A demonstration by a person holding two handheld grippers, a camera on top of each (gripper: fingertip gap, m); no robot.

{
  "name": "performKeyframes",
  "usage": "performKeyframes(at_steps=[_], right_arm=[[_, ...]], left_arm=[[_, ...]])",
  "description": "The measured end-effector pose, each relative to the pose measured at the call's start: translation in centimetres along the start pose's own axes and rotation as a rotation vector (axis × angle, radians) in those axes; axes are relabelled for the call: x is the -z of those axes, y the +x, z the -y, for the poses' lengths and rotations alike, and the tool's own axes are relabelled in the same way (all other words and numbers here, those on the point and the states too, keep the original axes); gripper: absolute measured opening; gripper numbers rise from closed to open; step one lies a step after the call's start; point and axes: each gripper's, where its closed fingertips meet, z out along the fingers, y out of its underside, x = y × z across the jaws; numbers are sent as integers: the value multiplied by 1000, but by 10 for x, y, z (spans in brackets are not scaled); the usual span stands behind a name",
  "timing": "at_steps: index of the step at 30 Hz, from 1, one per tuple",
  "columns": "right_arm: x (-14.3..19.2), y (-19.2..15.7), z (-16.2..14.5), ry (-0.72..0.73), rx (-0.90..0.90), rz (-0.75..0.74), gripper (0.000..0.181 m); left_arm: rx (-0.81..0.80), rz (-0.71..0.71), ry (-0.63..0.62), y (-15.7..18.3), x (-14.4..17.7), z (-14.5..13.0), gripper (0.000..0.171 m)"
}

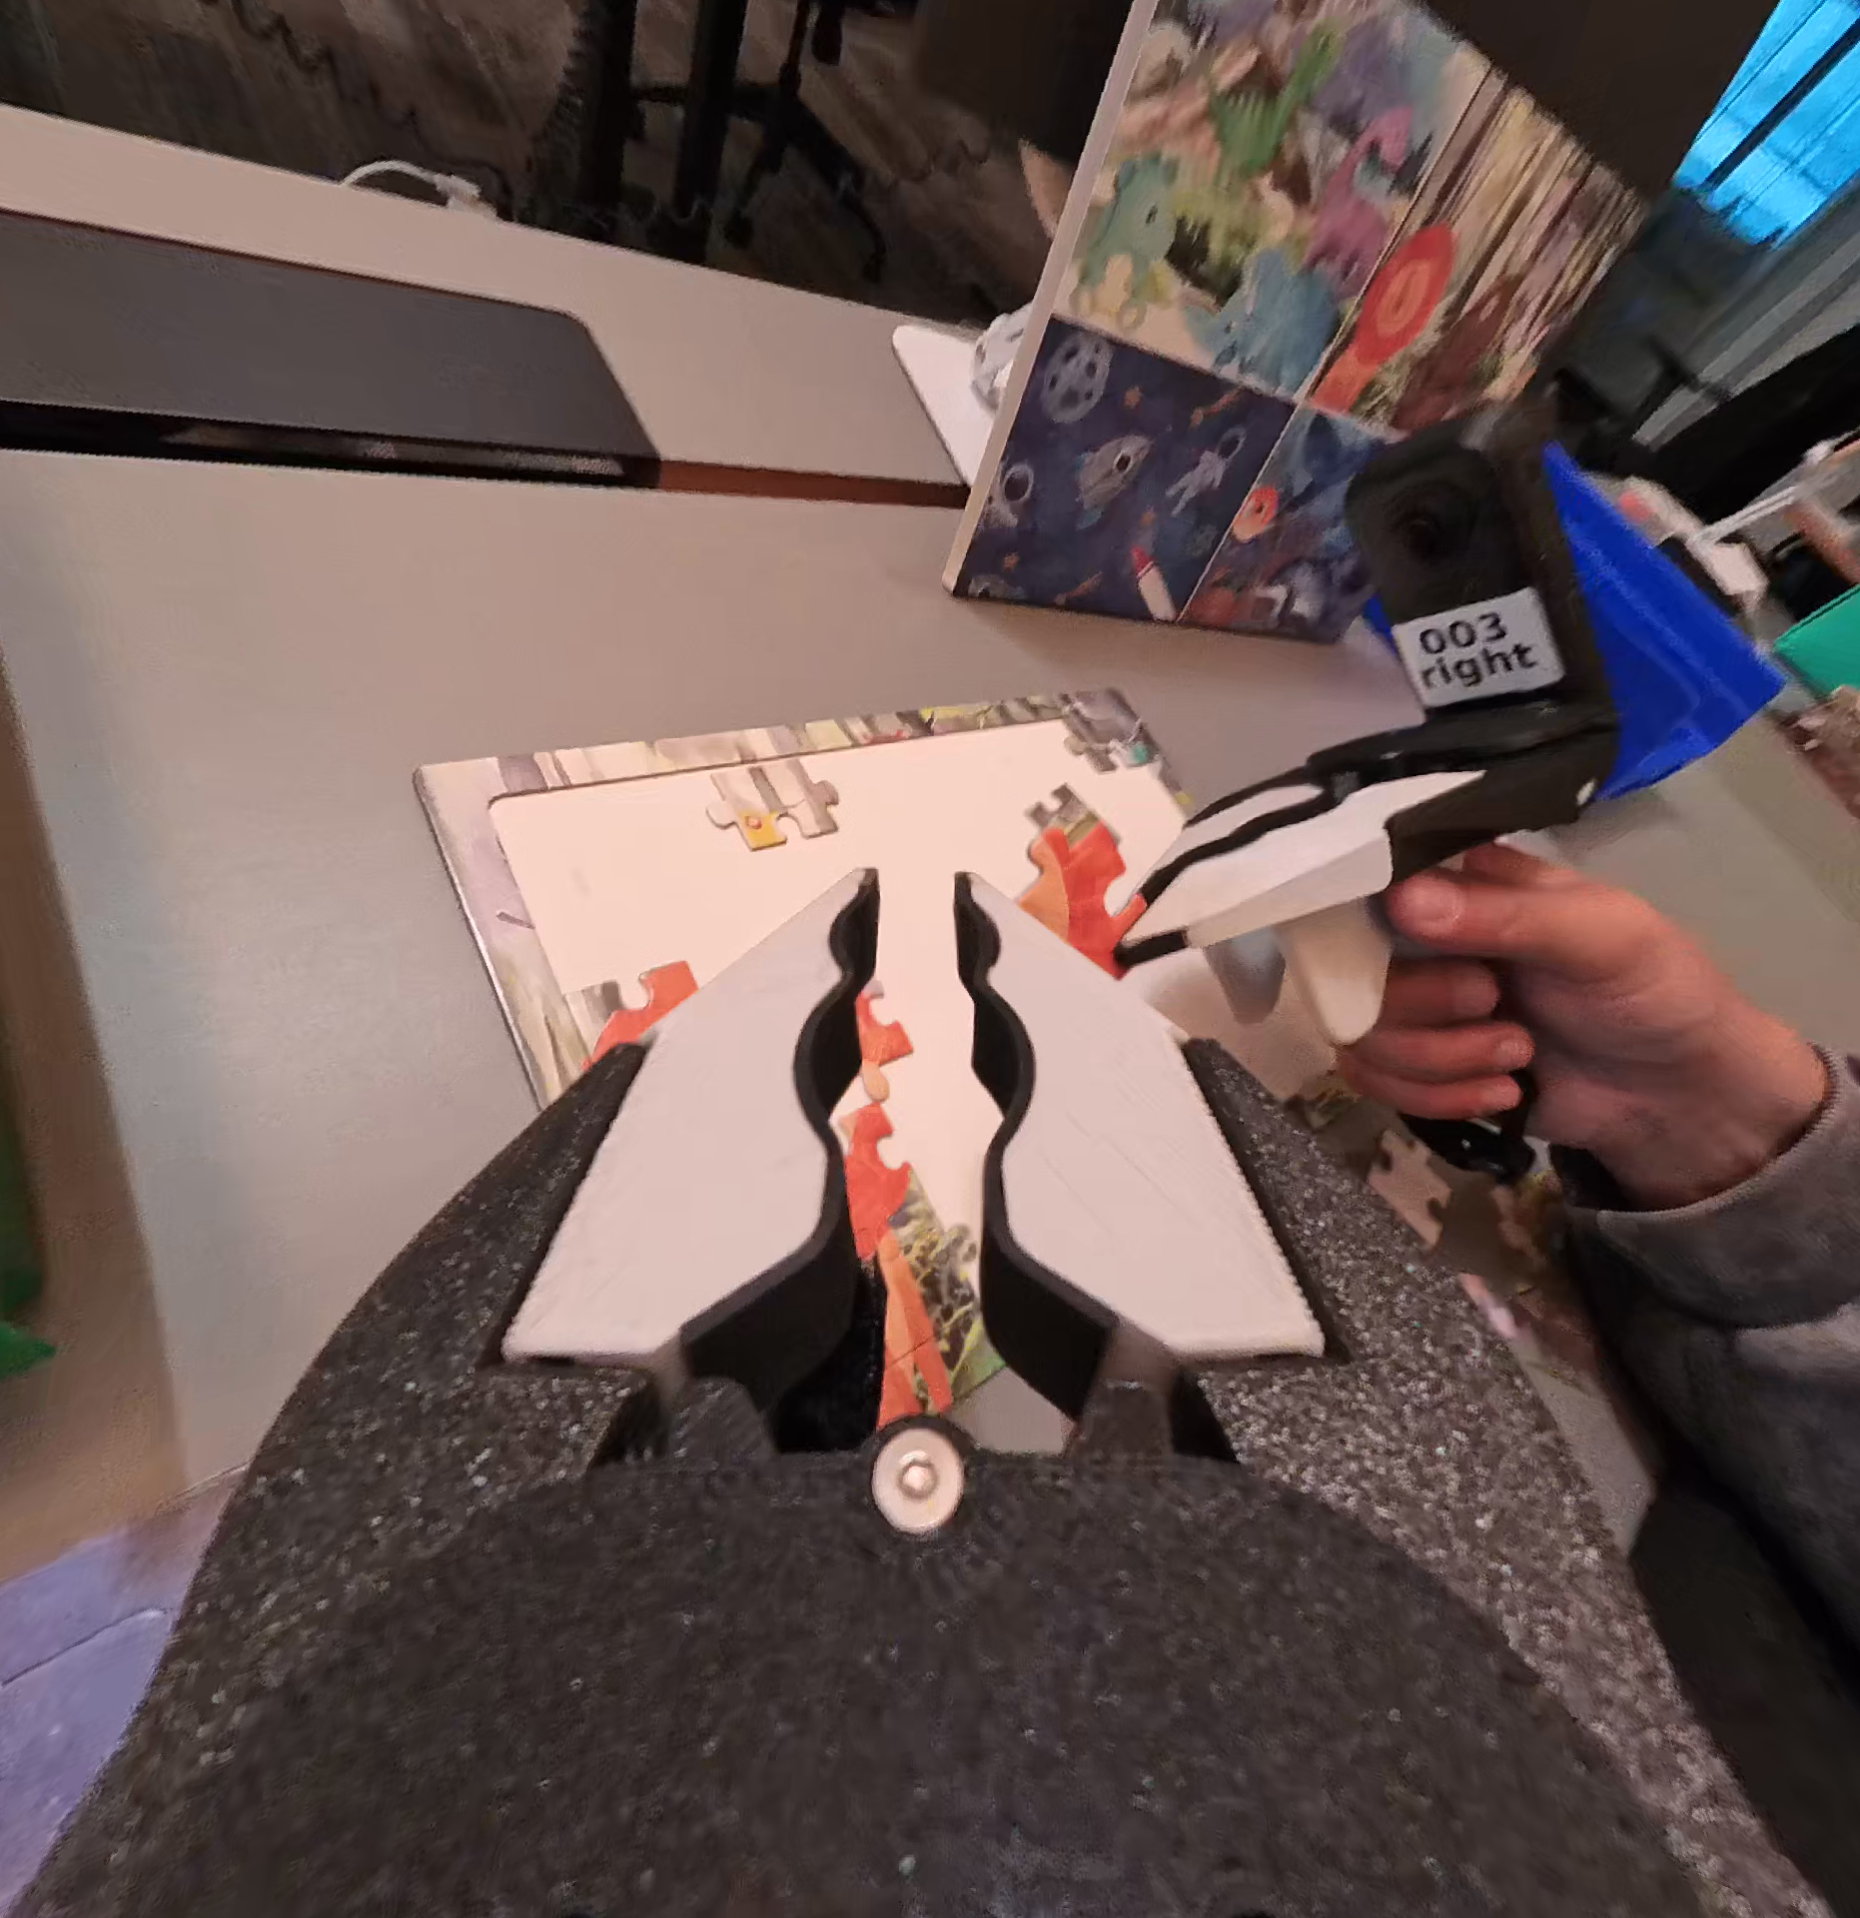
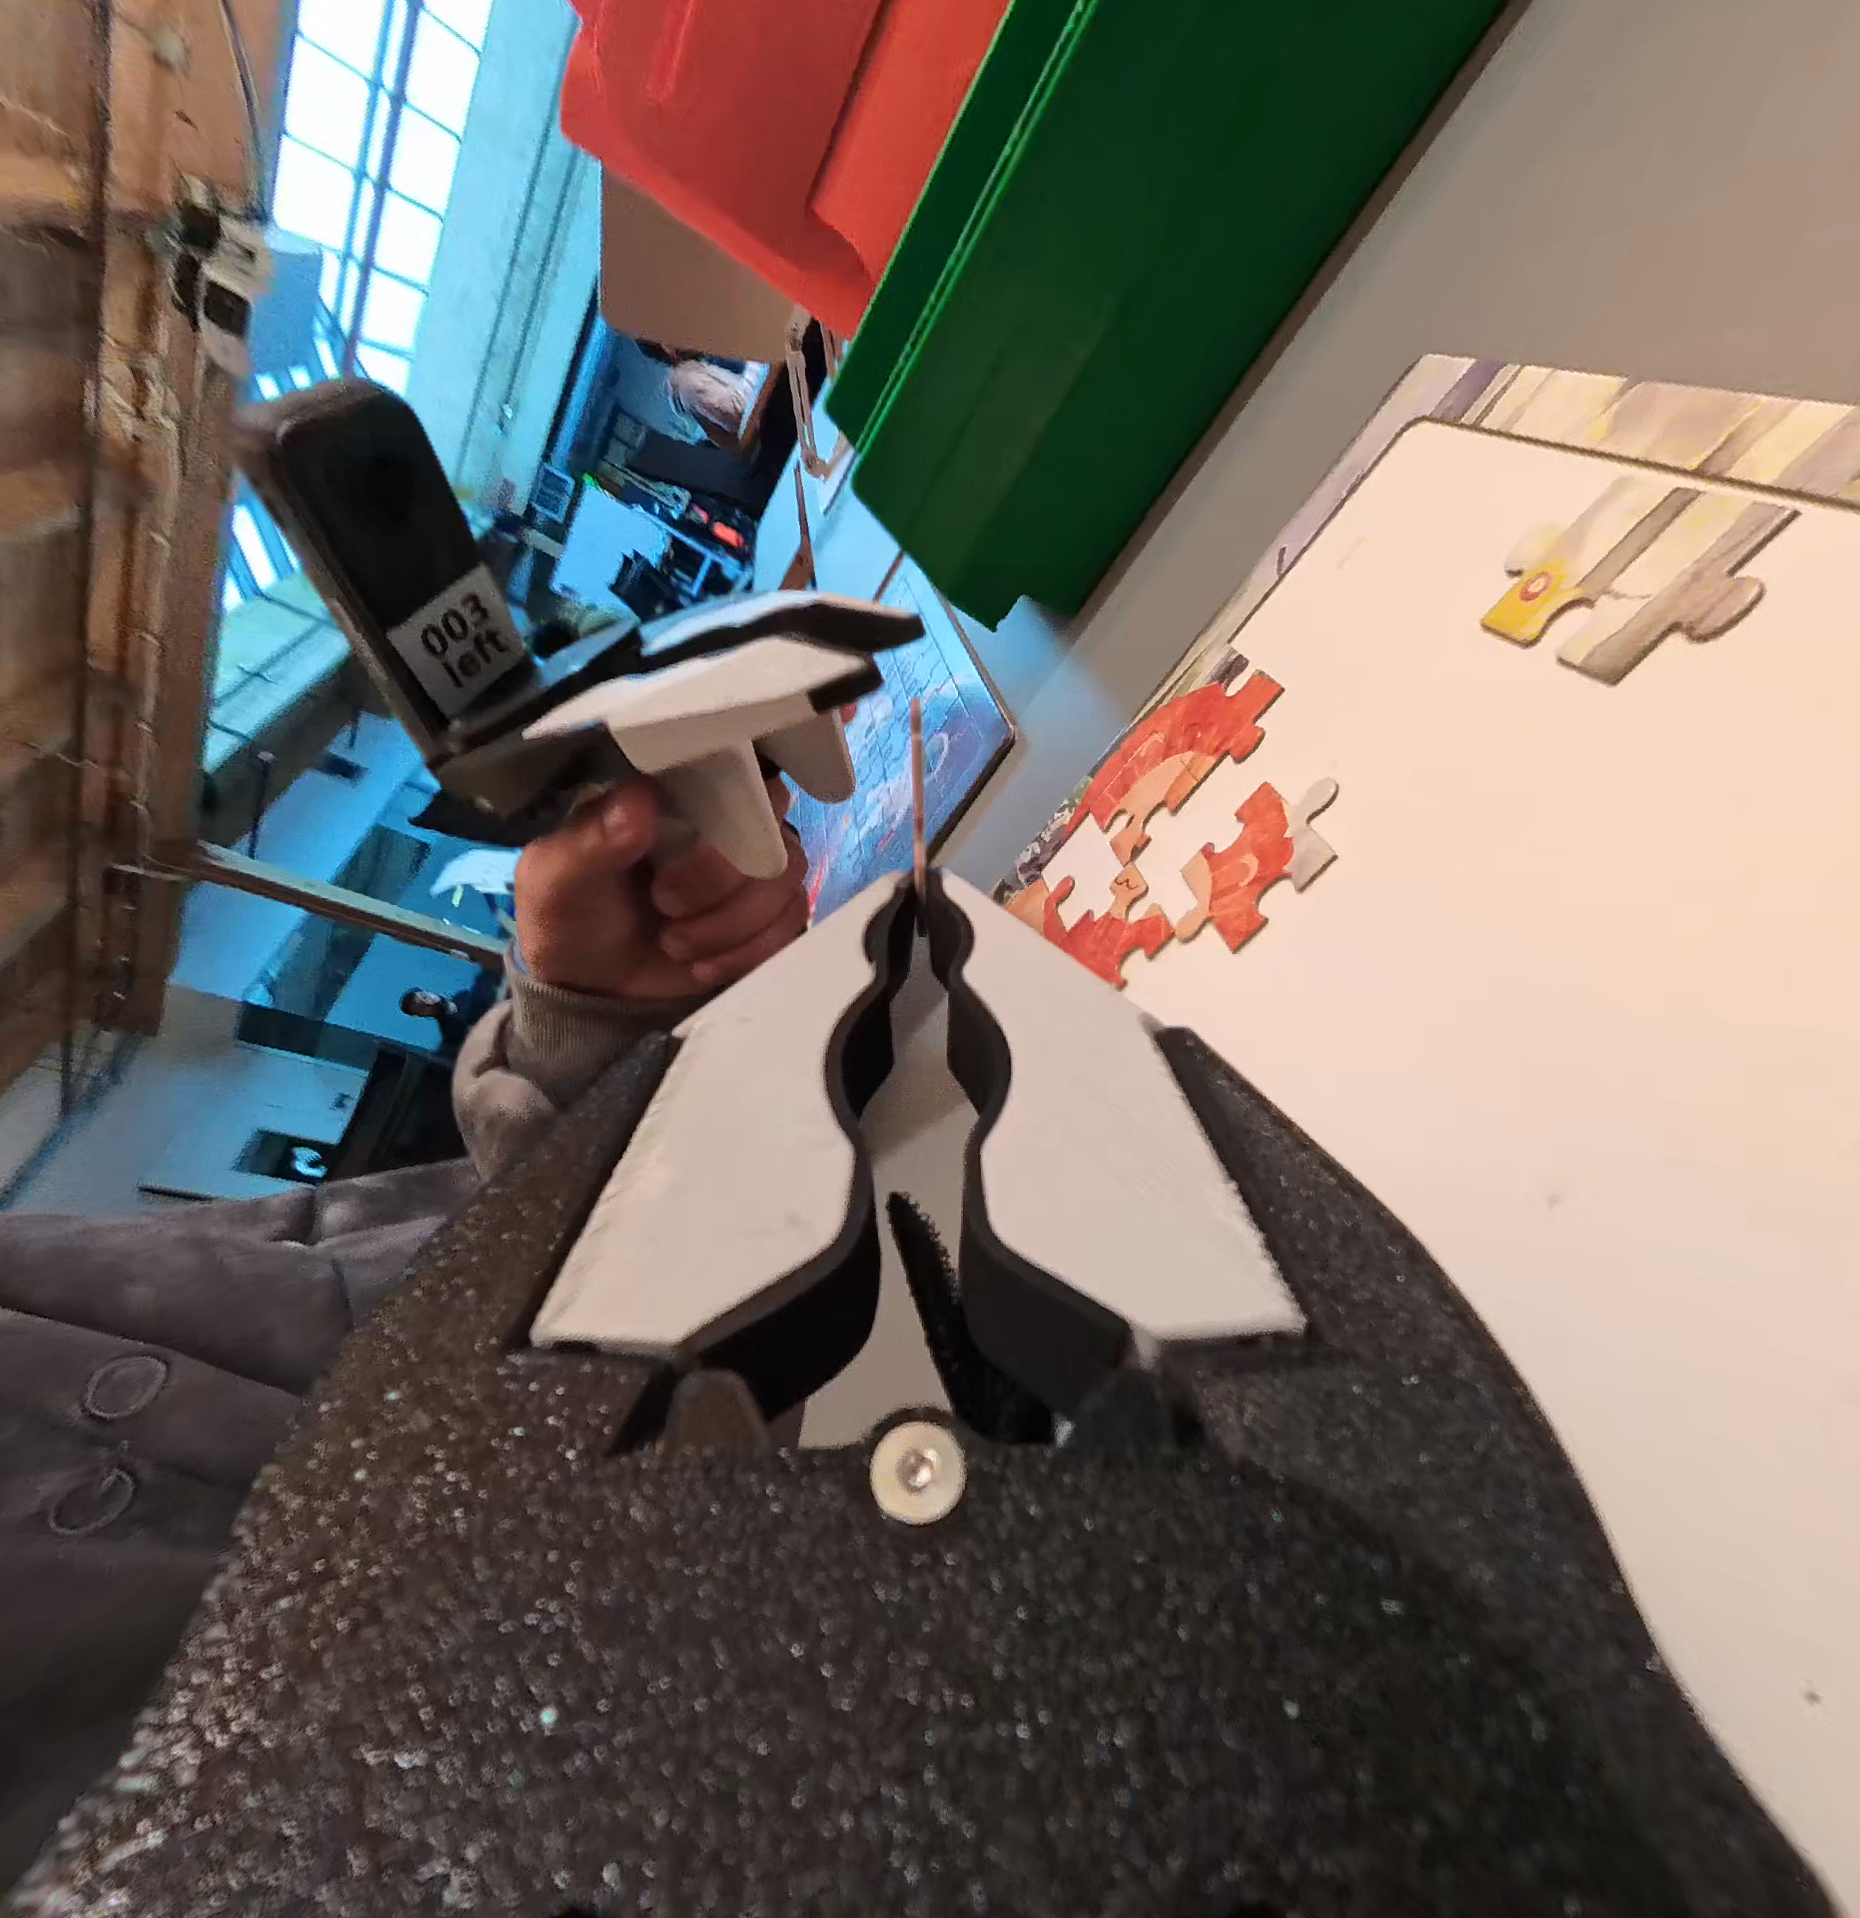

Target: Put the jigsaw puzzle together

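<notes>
right gripper: pinching a thin flat puzzle piece edge-on, lifted clear; probably for carrying
left gripper: spread, empty, hovering over the white puzzle tray; orange cluster assembled there

The puzzle tray is laid flat on the table. Inside it, a lone pair of joined pieces is placed near the far edge, and a cluster of joined pieces is set against one side. The puzzle box is stood upright behind the tray. Loose pieces are scattered right of it.
</notes>
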Motion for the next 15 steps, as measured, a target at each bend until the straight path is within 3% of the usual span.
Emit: performKeyframes(at_steps=[4,7,9,12,15], right_arm=[[3,12,7,64,-51,-6,1],[5,21,10,76,-26,-75,1],[2,29,5,44,34,-170,1],[-5,37,-5,-16,114,-280,2],[-14,36,-14,-69,146,-293,2]], left_arm=[[-20,86,-62,-11,-9,-13,13],[-39,337,-85,-54,-5,-18,13],[-58,428,-150,-73,0,-29,13],[-28,393,-148,-69,-2,-31,11],[-48,386,-123,-65,-3,-26,7]])
